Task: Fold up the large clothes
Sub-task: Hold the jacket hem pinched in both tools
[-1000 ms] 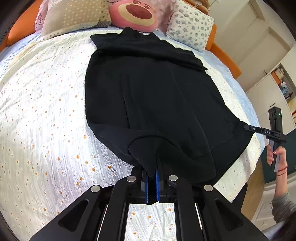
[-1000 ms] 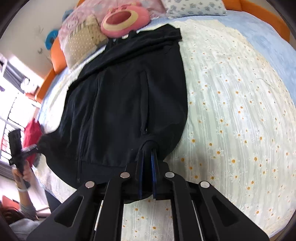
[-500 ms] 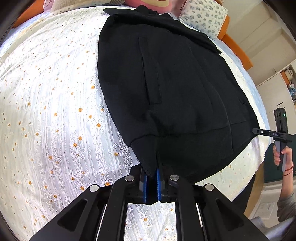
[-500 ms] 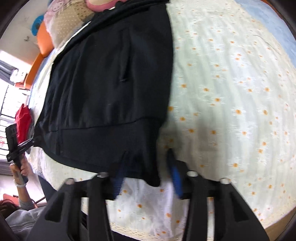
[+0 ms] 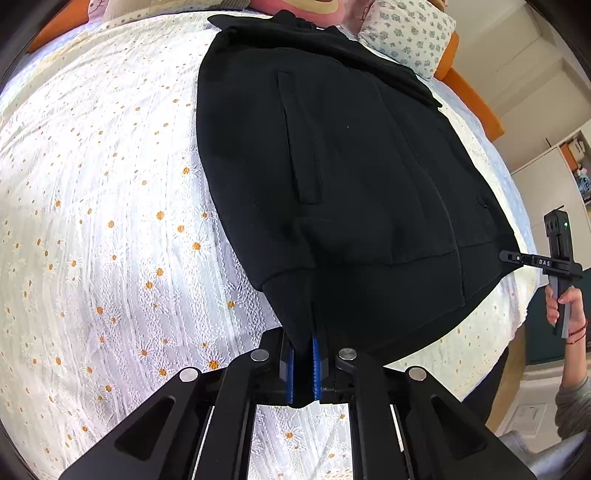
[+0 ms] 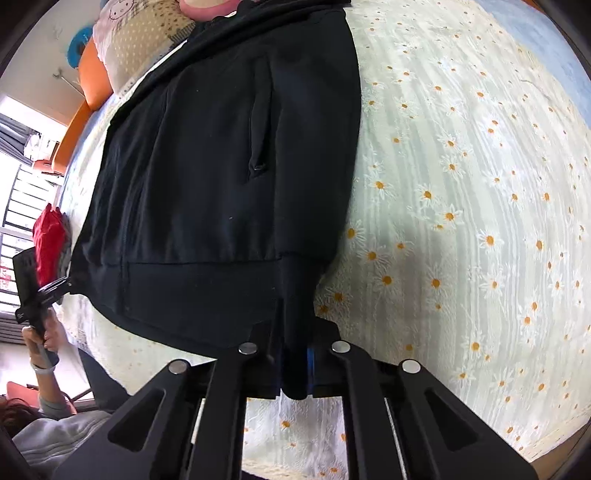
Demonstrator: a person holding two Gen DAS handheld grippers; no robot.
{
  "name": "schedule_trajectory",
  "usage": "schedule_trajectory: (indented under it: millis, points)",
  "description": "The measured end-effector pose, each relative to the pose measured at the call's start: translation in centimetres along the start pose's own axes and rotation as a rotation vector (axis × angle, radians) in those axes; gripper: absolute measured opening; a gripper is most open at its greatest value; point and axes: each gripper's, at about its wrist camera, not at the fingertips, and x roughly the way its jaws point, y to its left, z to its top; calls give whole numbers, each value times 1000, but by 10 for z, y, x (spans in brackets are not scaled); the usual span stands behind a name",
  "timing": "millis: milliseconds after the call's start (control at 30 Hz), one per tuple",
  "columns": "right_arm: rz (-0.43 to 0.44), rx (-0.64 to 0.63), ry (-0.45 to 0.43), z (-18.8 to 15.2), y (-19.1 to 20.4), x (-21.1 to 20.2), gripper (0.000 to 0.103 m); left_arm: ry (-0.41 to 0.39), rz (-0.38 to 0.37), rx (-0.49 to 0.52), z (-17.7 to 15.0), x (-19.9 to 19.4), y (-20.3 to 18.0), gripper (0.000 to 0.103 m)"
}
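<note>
A large black jacket (image 5: 351, 177) with side pockets lies spread on the daisy-print bedspread (image 5: 92, 221), collar toward the pillows. My left gripper (image 5: 303, 365) is shut on the jacket's left hem corner, with black cloth pinched between the blue pads. My right gripper (image 6: 293, 369) is shut on the right hem corner of the jacket (image 6: 221, 166). The right gripper also shows at the right edge of the left wrist view (image 5: 517, 257), at the hem. The left gripper shows at the left edge of the right wrist view (image 6: 64, 284). The hem is stretched between both grippers.
Pillows (image 5: 406, 33) and a pink plush cushion (image 5: 314, 5) lie at the bed's head. An orange bed frame (image 5: 469, 92) runs along the sides. A red cloth (image 6: 50, 240) lies beyond the bed's left side. White cabinets (image 5: 546, 177) stand to the right.
Both grippers have moved forward over the bed with the hem. The right gripper was open half a second ago and is now shut on the hem corner again.
</note>
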Motion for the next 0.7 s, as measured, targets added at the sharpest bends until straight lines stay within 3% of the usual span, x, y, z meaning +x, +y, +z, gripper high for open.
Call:
schedule_trajectory:
  millis: [100, 233, 300, 433, 533, 700]
  points:
    - [19, -10, 12, 6, 6, -8, 7, -8, -14, 5, 4, -7, -2, 11]
    - [154, 80, 54, 19, -2, -13, 7, -21, -45, 2, 10, -16, -1, 11]
    - [181, 131, 85, 24, -11, -11, 7, -19, -50, -2, 11, -17, 1, 11]
    - [67, 107, 125, 25, -7, -12, 7, -7, -40, 6, 8, -12, 1, 11]
    - [-47, 7, 131, 27, 18, -18, 8, -2, -48, -5, 7, -9, 3, 11]
    - [-87, -30, 187, 34, 41, -16, 9, -9, -60, 2, 6, -9, 6, 11]
